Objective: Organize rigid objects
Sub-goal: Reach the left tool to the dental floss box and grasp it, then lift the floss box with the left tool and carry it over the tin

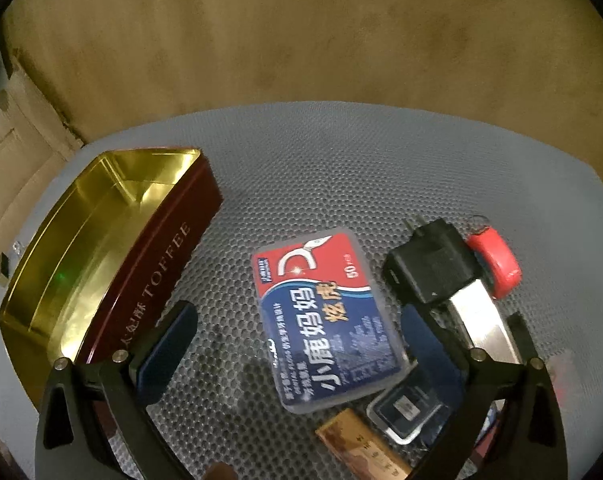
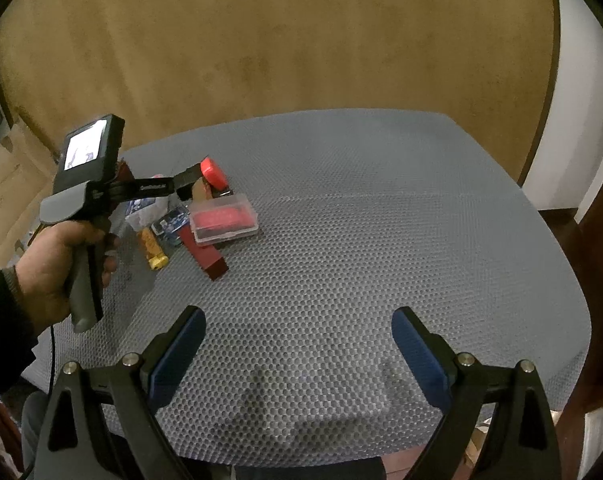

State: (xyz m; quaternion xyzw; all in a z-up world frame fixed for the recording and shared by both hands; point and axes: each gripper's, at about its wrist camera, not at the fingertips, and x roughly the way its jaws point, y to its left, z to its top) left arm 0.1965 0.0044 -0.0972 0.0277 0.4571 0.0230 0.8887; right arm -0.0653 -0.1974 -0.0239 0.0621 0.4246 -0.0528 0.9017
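In the left wrist view my left gripper (image 1: pixel 301 336) is open above a clear dental-floss box with a red and blue label (image 1: pixel 325 320), which lies between its fingers on the grey mat. An open red TOFFEE tin with a gold inside (image 1: pixel 101 248) stands to the left. A black charger plug (image 1: pixel 429 260), a red key fob (image 1: pixel 497 258), a silver piece (image 1: pixel 481 320), a small dark case (image 1: pixel 405 408) and a gold bar (image 1: pixel 361 448) lie to the right. In the right wrist view my right gripper (image 2: pixel 297 344) is open and empty over bare mat.
The right wrist view shows the hand-held left gripper (image 2: pixel 85 196) over the pile, with a clear box of red contents (image 2: pixel 223 220), a dark red block (image 2: pixel 205 256) and a yellow piece (image 2: pixel 153 248). The grey honeycomb mat (image 2: pixel 361 220) ends at a tan wall.
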